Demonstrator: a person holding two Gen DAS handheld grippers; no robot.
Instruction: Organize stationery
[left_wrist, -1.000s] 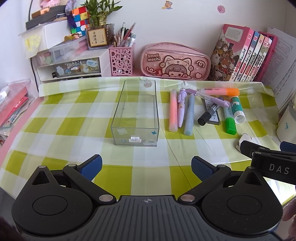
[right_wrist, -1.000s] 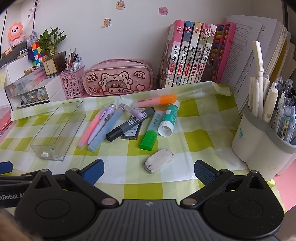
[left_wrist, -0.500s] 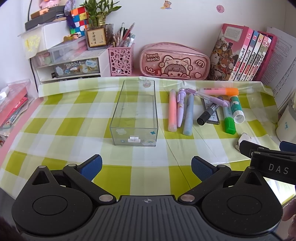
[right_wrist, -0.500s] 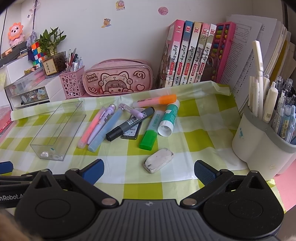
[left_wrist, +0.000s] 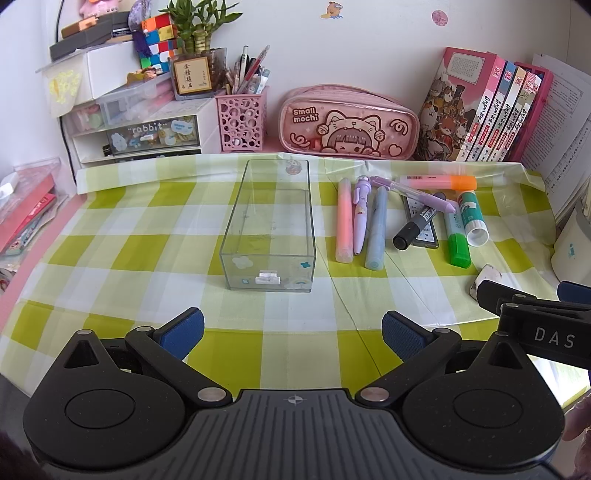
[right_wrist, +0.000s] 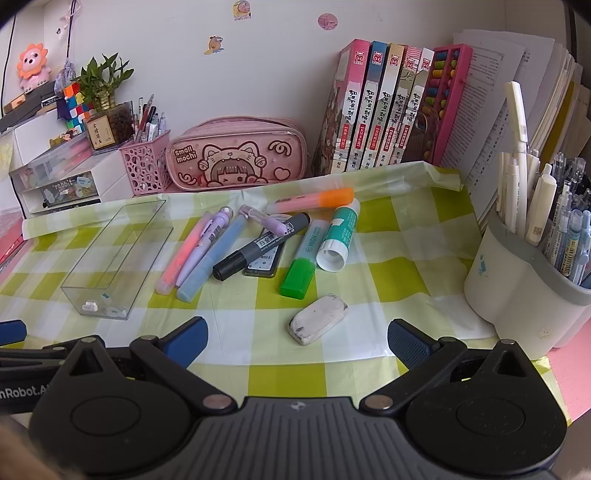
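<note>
Since nothing sits in the clear box (left_wrist: 271, 229) yet apart from a small white bit at its near end, this looks like the start: pick one loose item and drop it in. Both claws are released and hold nothing; the left gripper (left_wrist: 292, 328) hovers near the box's near end, the right gripper (right_wrist: 297, 338) just near of the eraser (right_wrist: 318, 318).

Loose items lie right of the box: pink pen (left_wrist: 344, 221), purple pen (left_wrist: 360, 218) and blue pen (left_wrist: 376, 229) side by side, touching. Further right a black marker (right_wrist: 260, 246) lies across a dark flat case (right_wrist: 264, 260), then a green highlighter (right_wrist: 303, 267), a glue stick (right_wrist: 338, 238), and an orange-capped highlighter (right_wrist: 312, 199) at the far side.

My call: right claw takes the eraser first, as it lies apart from the rest and closest. Grip across its short side. Leave the touching pens for later, outermost first, so neighbours don't roll. Left claw can steady the box, which looks light.
</note>
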